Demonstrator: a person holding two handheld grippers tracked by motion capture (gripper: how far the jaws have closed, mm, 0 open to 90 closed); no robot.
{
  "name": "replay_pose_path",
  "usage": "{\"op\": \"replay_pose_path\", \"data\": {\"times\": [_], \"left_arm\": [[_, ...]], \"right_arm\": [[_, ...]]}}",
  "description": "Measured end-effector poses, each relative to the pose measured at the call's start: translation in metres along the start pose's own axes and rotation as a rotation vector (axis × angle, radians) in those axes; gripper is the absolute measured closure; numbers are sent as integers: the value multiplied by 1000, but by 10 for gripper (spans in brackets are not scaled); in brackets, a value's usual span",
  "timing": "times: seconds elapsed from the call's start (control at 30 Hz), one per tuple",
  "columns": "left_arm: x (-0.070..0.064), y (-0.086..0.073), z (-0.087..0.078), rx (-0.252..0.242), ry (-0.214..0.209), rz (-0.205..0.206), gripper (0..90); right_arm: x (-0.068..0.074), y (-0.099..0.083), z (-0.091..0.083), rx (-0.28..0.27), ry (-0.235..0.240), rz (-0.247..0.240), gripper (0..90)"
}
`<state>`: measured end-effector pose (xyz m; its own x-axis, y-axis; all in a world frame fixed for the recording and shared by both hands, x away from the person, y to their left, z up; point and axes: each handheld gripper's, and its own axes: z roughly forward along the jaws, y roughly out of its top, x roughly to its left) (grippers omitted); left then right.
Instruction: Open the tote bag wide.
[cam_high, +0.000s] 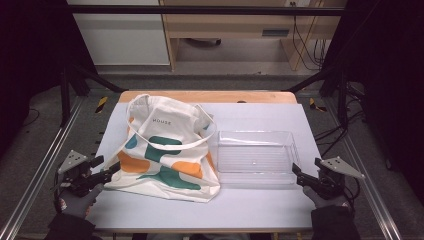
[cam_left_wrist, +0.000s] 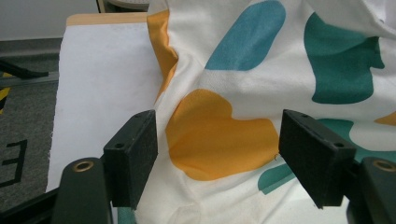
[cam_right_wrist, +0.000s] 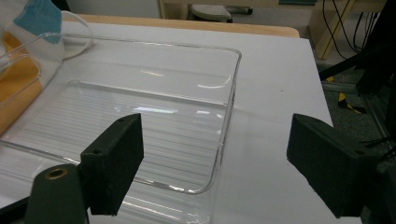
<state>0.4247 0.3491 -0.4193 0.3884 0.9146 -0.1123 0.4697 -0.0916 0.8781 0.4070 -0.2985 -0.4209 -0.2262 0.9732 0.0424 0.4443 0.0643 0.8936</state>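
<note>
A cream tote bag (cam_high: 165, 150) with orange and teal shapes lies flat on the left half of the table, its handle looped across the top. My left gripper (cam_high: 107, 167) is open at the bag's near left corner; in the left gripper view its jaws straddle an orange patch of the tote bag (cam_left_wrist: 219, 135). An empty clear plastic tray (cam_high: 256, 159) sits to the bag's right. My right gripper (cam_high: 298, 175) is open just off the tray's near right corner, and the tray's rim (cam_right_wrist: 231, 88) runs between its jaws in the right gripper view.
The pale grey tabletop (cam_high: 260, 117) has a wooden strip along its far edge. Metal frame rails (cam_high: 35, 175) run along both sides, with black posts and cables beyond. Bare tabletop lies behind the tray and along the near edge.
</note>
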Motion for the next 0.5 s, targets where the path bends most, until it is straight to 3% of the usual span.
{"op": "replay_pose_path", "data": {"times": [0.5], "left_arm": [[-5, 11, -3, -27, -20, 3, 281]], "right_arm": [[22, 17, 0, -24, 37, -20, 254]]}}
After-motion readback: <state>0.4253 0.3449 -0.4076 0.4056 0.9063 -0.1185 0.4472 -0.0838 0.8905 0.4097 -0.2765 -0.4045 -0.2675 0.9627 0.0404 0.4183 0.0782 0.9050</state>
